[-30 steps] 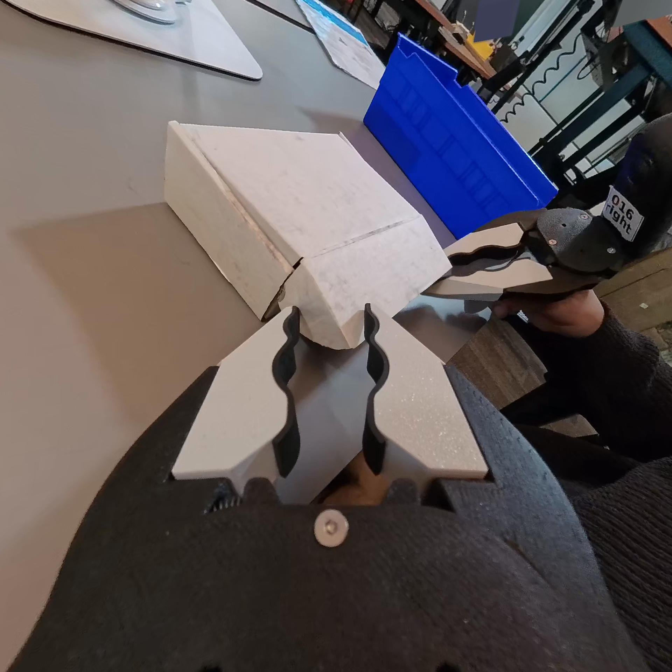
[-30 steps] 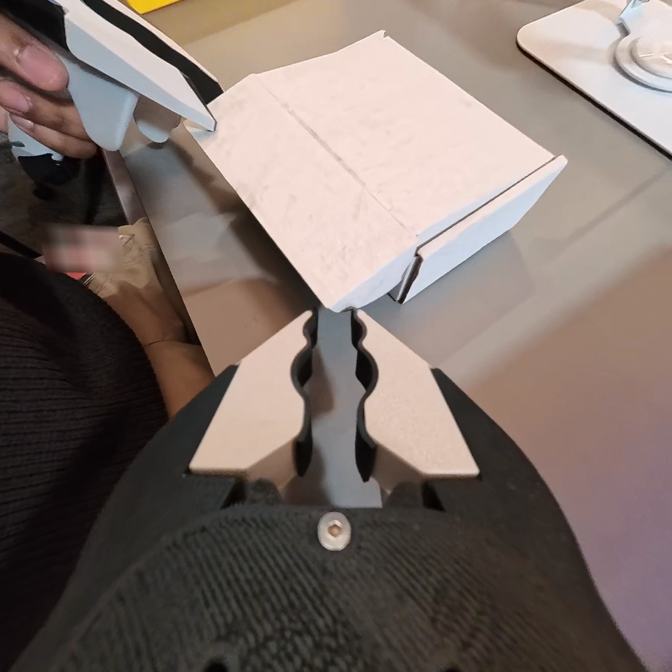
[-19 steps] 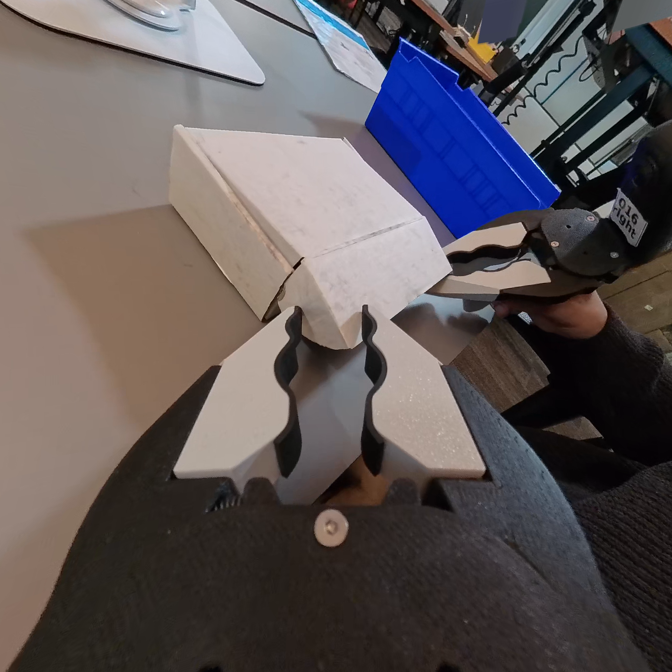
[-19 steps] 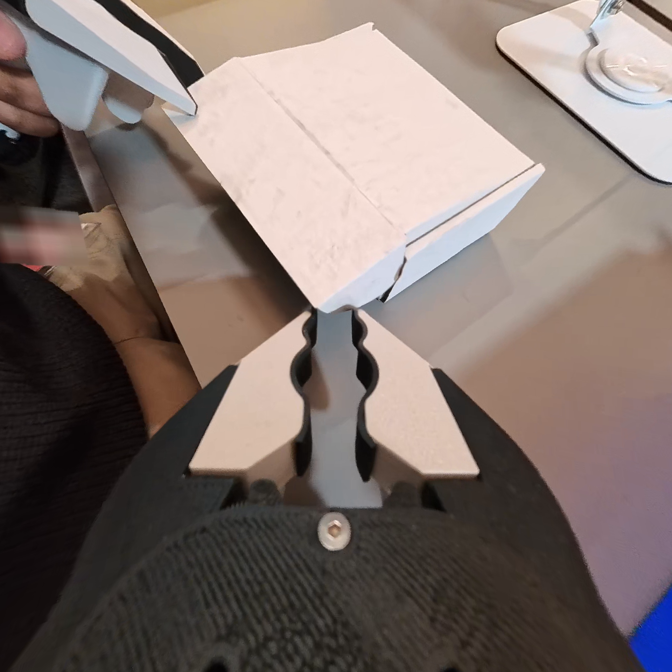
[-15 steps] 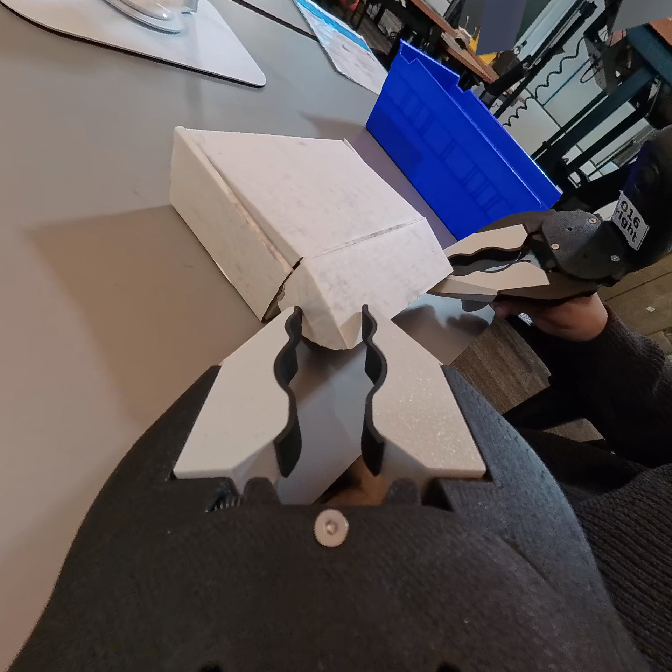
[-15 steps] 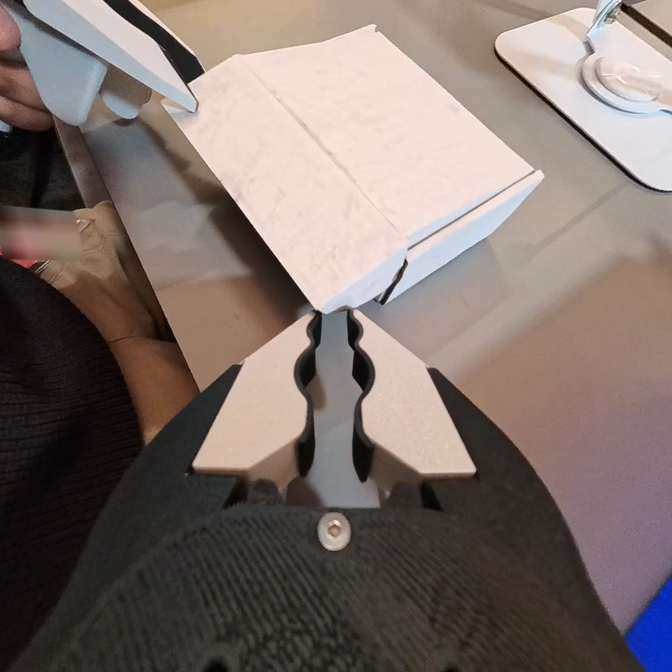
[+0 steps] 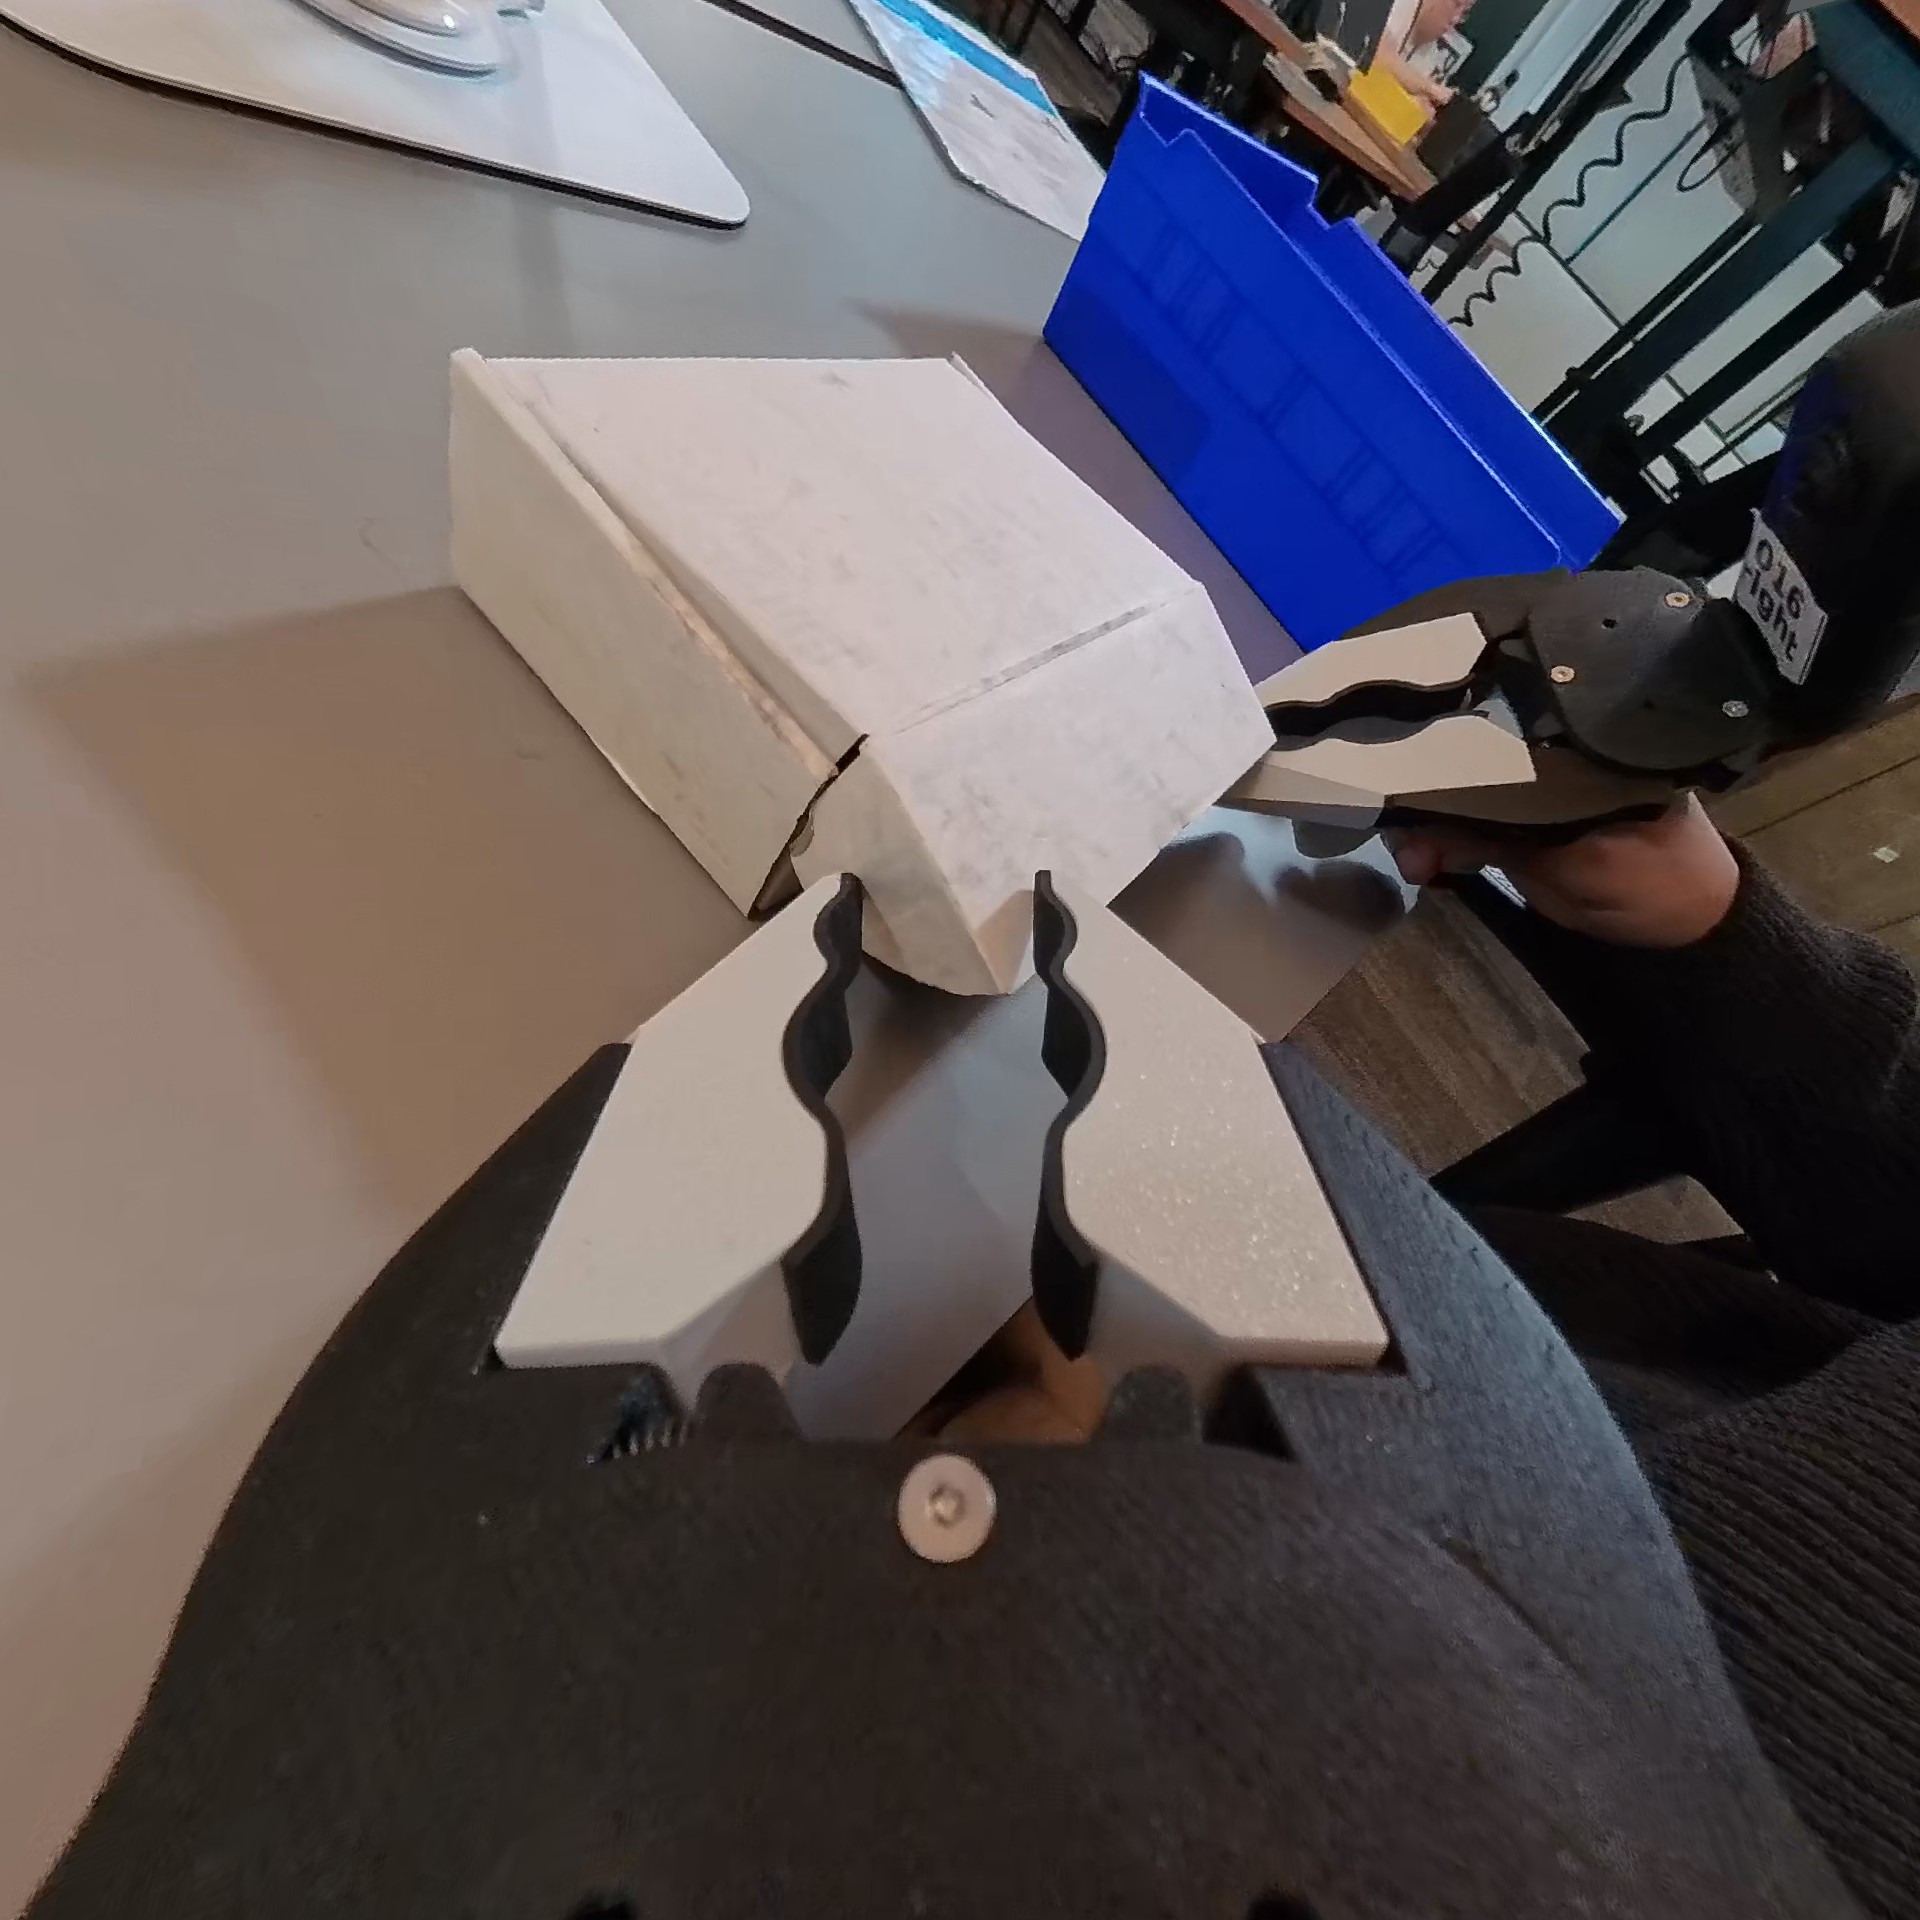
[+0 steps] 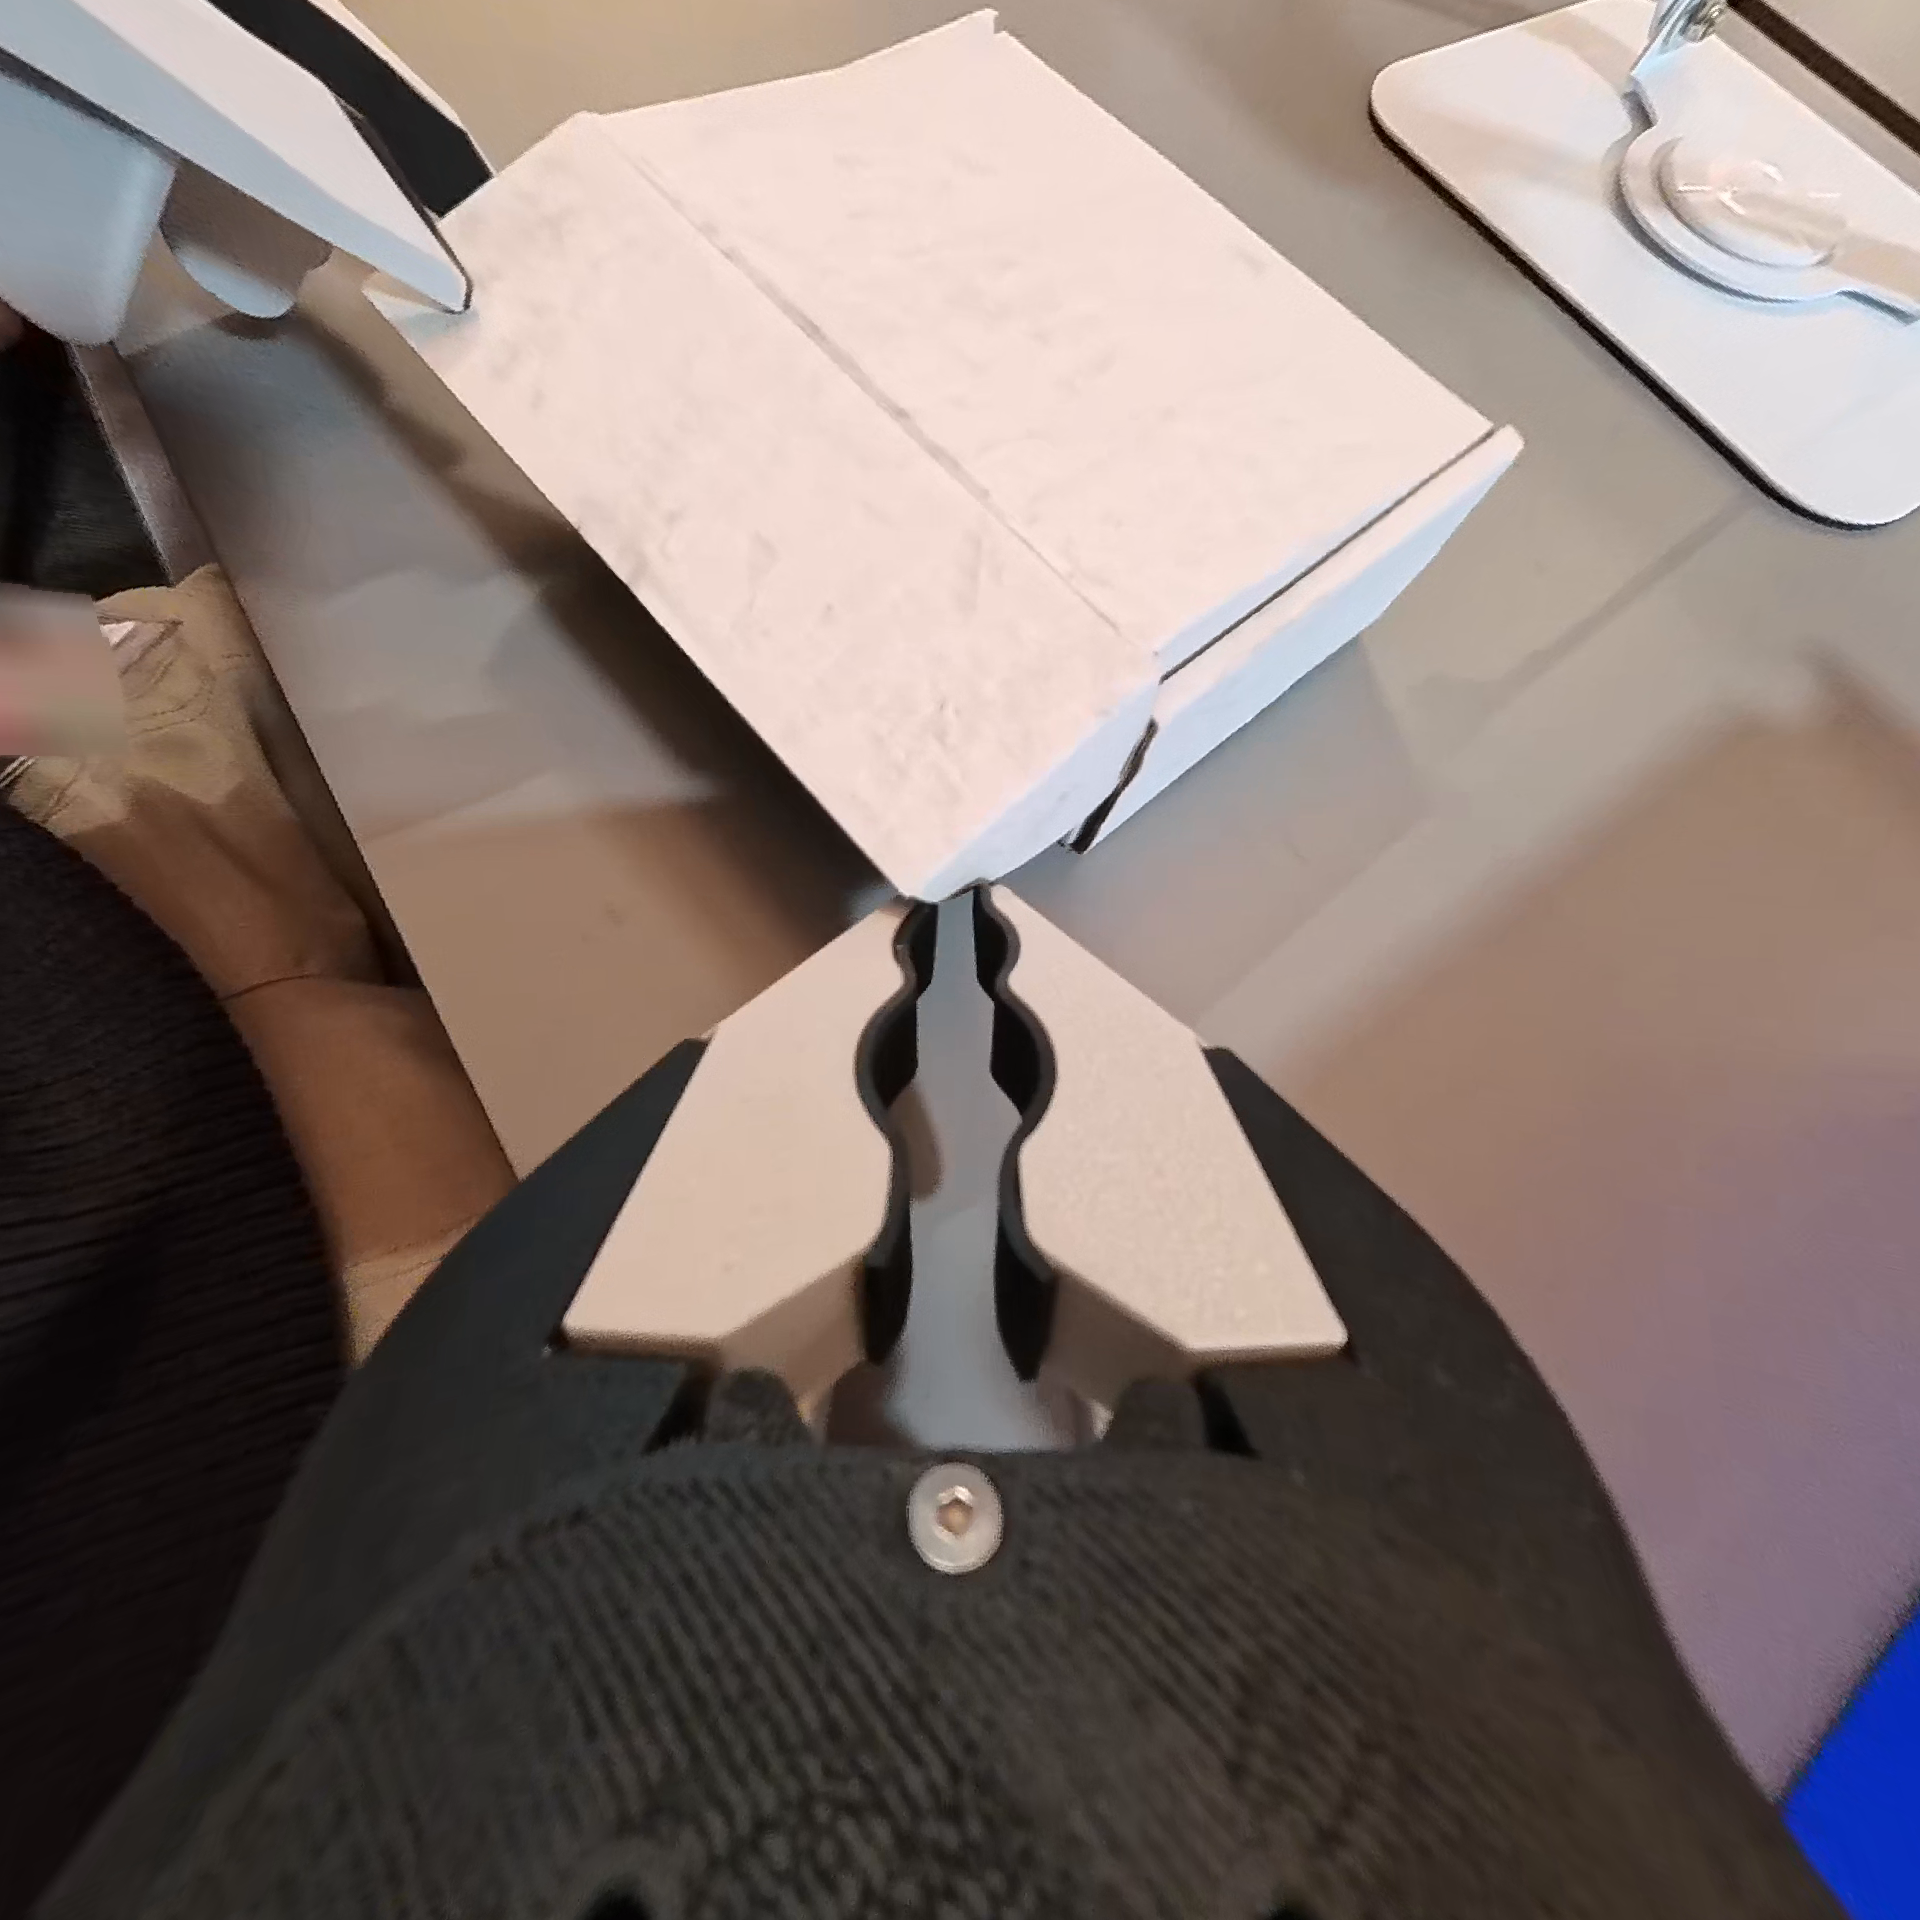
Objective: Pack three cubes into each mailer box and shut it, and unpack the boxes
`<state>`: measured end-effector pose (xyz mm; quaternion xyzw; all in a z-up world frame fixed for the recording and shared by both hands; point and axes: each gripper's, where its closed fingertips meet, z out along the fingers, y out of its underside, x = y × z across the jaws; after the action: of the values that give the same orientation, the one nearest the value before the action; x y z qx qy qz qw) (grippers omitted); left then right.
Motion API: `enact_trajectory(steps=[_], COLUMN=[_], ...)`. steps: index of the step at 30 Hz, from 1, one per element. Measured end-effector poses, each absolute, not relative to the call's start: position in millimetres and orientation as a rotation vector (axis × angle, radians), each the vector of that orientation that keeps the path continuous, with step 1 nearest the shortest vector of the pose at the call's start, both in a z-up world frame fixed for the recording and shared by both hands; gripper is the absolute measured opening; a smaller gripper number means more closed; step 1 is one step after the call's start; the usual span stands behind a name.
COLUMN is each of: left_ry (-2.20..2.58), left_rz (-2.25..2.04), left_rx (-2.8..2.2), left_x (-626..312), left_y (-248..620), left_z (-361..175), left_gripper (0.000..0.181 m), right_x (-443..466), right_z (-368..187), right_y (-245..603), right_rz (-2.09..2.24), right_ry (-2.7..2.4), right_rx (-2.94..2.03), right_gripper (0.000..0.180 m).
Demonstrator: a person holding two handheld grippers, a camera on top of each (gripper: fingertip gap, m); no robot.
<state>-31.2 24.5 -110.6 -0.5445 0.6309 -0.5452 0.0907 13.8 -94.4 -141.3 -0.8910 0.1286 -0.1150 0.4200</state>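
Grey worktop carrying a white mailer box, front flap hanging loose over the near edge. Blue bin sitting beyond. Left gripper fingers spread wide around one flap corner. Right gripper fingers narrowed at the opposite corner; grip unclear.

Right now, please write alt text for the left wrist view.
The open left gripper straddles a corner of a white mailer box's front flap on a grey table. The right gripper meets the flap's other corner, before a blue bin.
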Motion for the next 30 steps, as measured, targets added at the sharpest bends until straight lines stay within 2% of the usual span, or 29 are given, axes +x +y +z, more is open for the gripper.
enact_trajectory(steps=[1,4,9,14,20,23,30], left_ry=[1.876,1.875,1.871,1.866,1.863,1.86,1.856], left_rz=[-1.619,-1.617,-1.614,-1.609,-1.615,-1.611,-1.604], left_rx=[-1.617,-1.616,-1.618,-1.612,-1.614,-1.611,-1.609], left_x=[-31.1,-31.0,-30.8,-30.5,-29.6,-28.1,-26.1], left_y=[24.5,24.9,25.8,27.3,28.1,28.8,27.7], left_z=[-110.6,-110.7,-110.3,-109.4,-109.7,-109.5,-110.3], left_gripper=[0.031,0.031,0.031,0.031,0.032,0.032,0.031], right_x=[14.0,13.9,4.3,5.0,8.3,7.0,14.9], right_z=[-141.2,-141.4,-149.2,-117.7,-95.8,-95.0,-106.4], right_y=[-94.2,-93.8,-100.3,-99.2,-91.2,-81.6,-81.7], right_rz=[-0.283,-0.258,-0.089,0.065,0.177,0.312,0.313], right_ry=[0.326,0.336,0.348,0.398,0.472,0.553,0.622], right_rx=[-2.23,-2.222,-2.251,-2.052,-1.88,-1.806,-1.826], right_gripper=[0.006,0.006,0.047,0.054,0.075,0.075,0.051])
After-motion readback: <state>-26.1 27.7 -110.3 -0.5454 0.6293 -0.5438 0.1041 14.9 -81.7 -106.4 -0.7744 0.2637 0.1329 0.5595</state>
